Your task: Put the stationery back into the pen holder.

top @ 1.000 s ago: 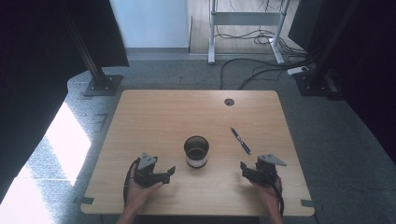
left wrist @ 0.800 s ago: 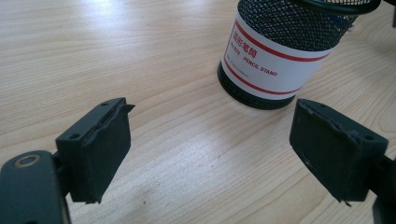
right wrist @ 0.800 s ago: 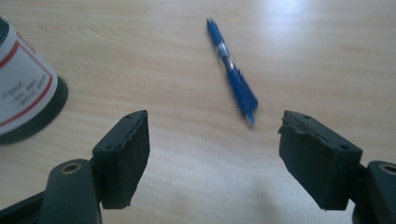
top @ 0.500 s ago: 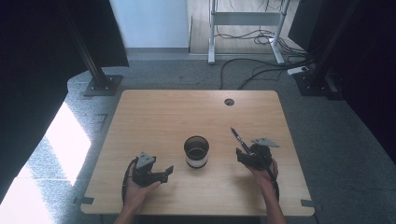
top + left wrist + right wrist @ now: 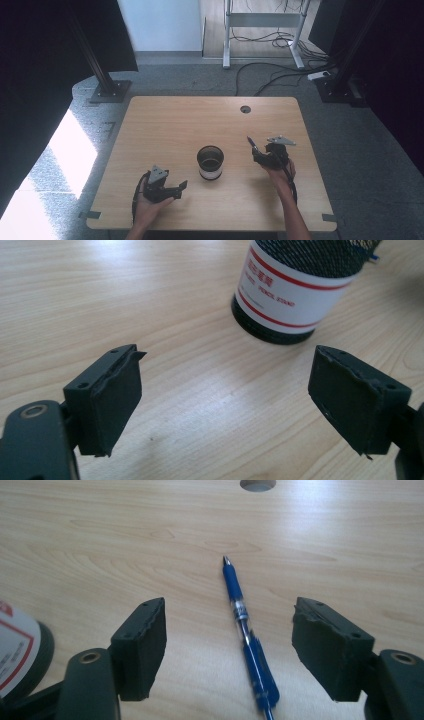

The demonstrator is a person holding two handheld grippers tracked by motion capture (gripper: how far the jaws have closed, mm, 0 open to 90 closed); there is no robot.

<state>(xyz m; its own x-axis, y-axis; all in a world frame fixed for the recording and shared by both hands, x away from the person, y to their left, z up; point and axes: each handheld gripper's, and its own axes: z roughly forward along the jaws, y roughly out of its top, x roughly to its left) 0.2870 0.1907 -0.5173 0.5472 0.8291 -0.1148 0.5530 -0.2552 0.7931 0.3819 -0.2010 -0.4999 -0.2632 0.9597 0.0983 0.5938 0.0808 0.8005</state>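
Straddling the blue pen (image 5: 245, 630), right gripper (image 5: 230, 645) gapes; left gripper (image 5: 222, 400) open over bare table (image 5: 165, 125)

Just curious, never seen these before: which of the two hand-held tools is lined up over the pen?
The right tool: its open jaws straddle the blue pen on the table. The left tool faces the mesh cup, holding nothing.
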